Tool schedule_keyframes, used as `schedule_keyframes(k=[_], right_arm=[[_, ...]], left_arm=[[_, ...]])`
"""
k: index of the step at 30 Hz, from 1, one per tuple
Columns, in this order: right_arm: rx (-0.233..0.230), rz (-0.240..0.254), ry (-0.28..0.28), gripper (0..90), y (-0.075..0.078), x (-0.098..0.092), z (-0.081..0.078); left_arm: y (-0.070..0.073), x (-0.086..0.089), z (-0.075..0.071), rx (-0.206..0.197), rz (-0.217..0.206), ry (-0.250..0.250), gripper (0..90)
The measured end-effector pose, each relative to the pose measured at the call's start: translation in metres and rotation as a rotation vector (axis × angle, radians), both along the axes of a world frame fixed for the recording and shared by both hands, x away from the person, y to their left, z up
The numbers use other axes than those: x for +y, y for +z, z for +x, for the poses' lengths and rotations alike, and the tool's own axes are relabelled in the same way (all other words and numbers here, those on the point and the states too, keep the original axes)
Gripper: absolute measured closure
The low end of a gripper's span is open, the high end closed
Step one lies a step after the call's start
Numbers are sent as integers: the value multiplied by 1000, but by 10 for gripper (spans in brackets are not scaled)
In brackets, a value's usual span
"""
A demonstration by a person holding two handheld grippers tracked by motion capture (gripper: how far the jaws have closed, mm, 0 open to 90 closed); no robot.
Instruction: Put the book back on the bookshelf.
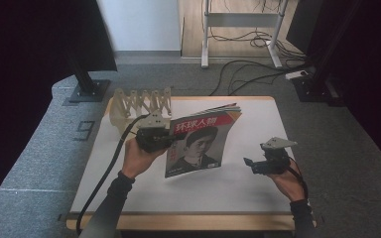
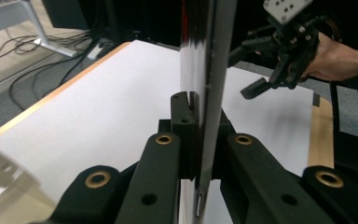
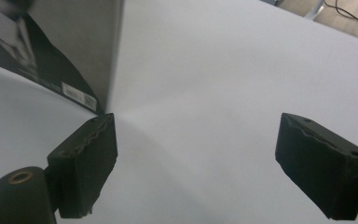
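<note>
A magazine [image 1: 198, 144] with a red title band and a portrait on its cover stands tilted upright on the white table [image 1: 248, 188]. My left gripper [image 1: 167, 140] is shut on its left spine edge, near mid-height. In the left gripper view the magazine [image 2: 209, 70] runs edge-on between the jaws of the left gripper [image 2: 200, 121], which pinch it. My right gripper [image 1: 250, 164] hovers low over the table to the right of the magazine, open and holding nothing. In the right gripper view the right gripper [image 3: 196, 140] has wide-apart jaws, and the magazine's lower corner [image 3: 65, 42] lies beyond the left one.
A folding wooden rack [image 1: 141, 104] stands at the table's back left corner, behind the left hand. Black stand bases [image 1: 87, 91] and loose cables [image 1: 248, 69] lie on the grey floor beyond the table. Bare white tabletop [image 3: 223, 60] stretches ahead of the right gripper.
</note>
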State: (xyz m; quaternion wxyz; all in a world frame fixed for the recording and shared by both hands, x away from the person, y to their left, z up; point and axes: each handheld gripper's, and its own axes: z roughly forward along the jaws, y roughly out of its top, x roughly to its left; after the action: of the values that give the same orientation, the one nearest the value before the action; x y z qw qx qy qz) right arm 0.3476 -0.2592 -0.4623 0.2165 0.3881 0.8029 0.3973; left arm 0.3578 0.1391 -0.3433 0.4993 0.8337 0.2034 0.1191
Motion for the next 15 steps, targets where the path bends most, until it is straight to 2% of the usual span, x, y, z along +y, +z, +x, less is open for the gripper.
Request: schedule_keyframes(k=[4,15], right_arm=[[16,-5,-28,115,-10,-1,0],[44,-24,-61,114,-29,-2,-2]], left_arm=[[3,9,-1,-2,-1,25,870],[8,42,-3,-1,-10,110,870]])
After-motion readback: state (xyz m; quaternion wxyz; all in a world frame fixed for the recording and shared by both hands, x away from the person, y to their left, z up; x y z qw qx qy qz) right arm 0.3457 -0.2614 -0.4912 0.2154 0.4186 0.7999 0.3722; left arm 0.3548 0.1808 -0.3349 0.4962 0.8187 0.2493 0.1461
